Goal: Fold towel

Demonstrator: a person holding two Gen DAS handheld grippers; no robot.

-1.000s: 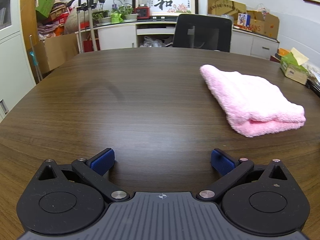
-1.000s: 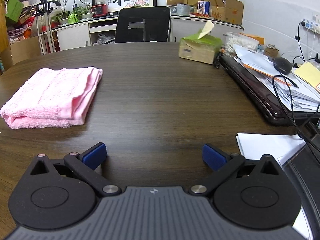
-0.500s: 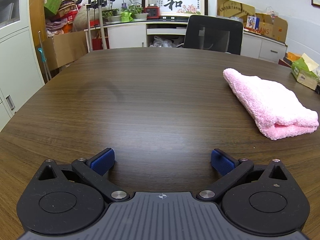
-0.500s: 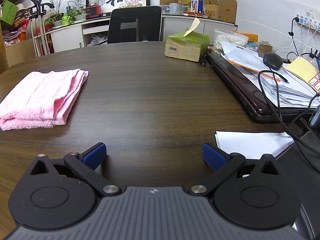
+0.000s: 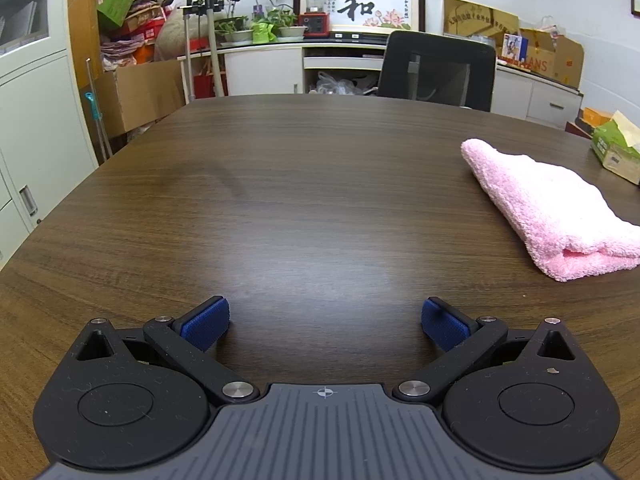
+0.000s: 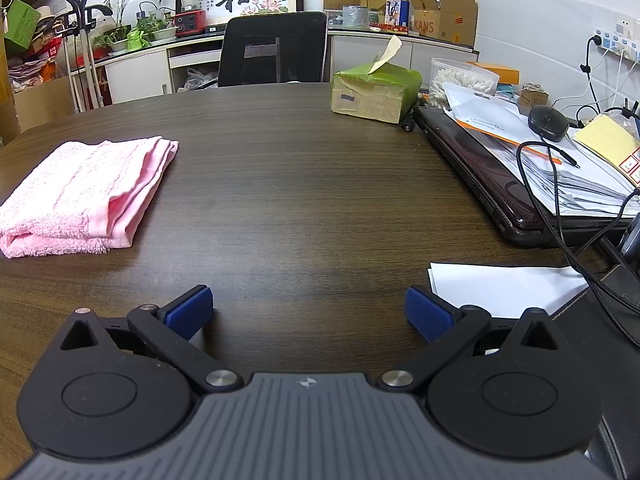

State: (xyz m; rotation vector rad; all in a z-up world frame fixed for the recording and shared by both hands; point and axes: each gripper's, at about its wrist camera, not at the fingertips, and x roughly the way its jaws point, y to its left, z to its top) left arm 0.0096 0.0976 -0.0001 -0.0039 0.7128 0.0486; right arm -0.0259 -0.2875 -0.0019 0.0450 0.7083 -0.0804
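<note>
Left wrist: towel (image 5: 552, 208) folded on worktop (image 5: 304, 184), right of spread left claw (image 5: 325, 322). Right claw (image 6: 308, 312) spread, empty. Keep both clear of stack; don't snag edges.

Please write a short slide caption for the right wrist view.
Open right gripper above dark table; folded pink towel lies at left.

You have one pink towel (image 6: 84, 188) on one dark wooden table (image 6: 304, 184), and two grippers, the left gripper (image 5: 325, 322) and the right gripper (image 6: 308, 312), each with two blue pads. You also have one green tissue box (image 6: 376, 90), one black office chair (image 6: 276, 48), one closed laptop (image 6: 492, 168), one computer mouse (image 6: 548, 122) and one white sheet of paper (image 6: 504, 288).
</note>
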